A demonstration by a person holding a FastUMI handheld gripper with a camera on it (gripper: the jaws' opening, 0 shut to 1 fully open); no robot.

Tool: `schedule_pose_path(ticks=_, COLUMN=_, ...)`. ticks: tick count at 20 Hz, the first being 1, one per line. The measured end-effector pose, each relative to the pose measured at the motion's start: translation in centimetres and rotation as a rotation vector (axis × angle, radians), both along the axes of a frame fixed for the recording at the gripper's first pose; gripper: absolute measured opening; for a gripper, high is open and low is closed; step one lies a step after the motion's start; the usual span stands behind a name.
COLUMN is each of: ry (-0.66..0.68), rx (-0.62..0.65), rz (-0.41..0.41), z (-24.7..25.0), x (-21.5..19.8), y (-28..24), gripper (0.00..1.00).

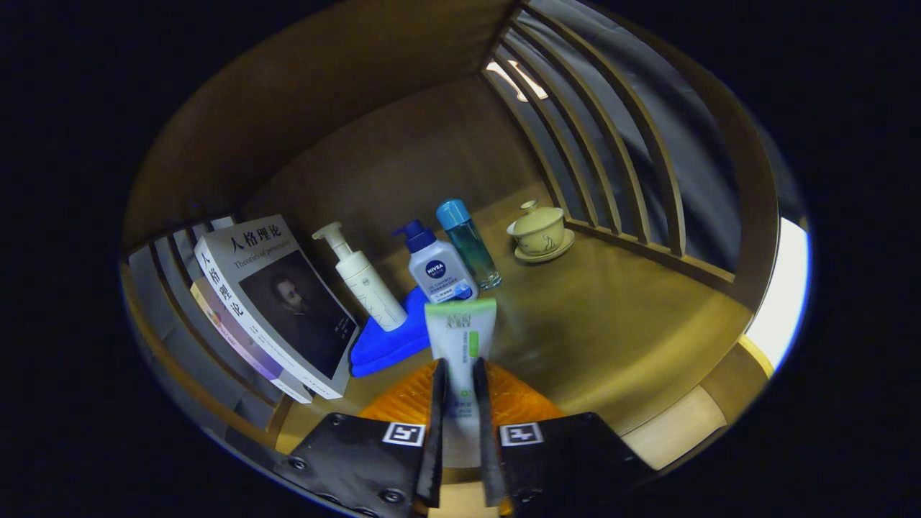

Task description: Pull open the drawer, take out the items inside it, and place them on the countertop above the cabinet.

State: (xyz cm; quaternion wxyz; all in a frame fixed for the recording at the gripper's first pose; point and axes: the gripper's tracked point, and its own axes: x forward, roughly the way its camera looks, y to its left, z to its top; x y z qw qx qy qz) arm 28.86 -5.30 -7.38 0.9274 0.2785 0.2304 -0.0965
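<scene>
Wooden countertop (619,324), warm brown, slatted rails on either side; we list its contents from the left.

Item one: two books (277,306) leaning against the left rail, the upper one with a portrait on its cover.
Item two: a white pump bottle (363,280), standing tilted on a folded blue cloth (385,345).
Item three: a grey pump bottle (439,270) with a dark blue head, upright, at the back edge of the cloth.
Item four: a slim teal bottle (469,244) with a blue cap, just beside the grey one.
Item five: a lidded cream cup on a saucer (540,232), well apart from the bottles, near the right rail.

Item in hand: a white tube with a green end (460,338). We hold it in the gripper (460,403), both fingers pressed narrow against its sides. Its long axis runs straight ahead along the fingers, green end foremost, pointing at the grey bottle. By our judgement it hangs over the countertop; bare wood lies just right of its tip, so we would set it down there.
</scene>
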Motion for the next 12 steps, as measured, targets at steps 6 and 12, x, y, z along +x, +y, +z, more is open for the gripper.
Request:
schedule_pose_path(ticks=6, ry=-0.115, rx=-0.093, rz=0.021, z=3.1, x=-1.2, y=-0.4, gripper=0.98)
schedule_pose_path(ticks=12, ry=-0.165, rx=-0.198, rz=0.027, z=6.3, x=-6.9, y=0.3, gripper=0.98)
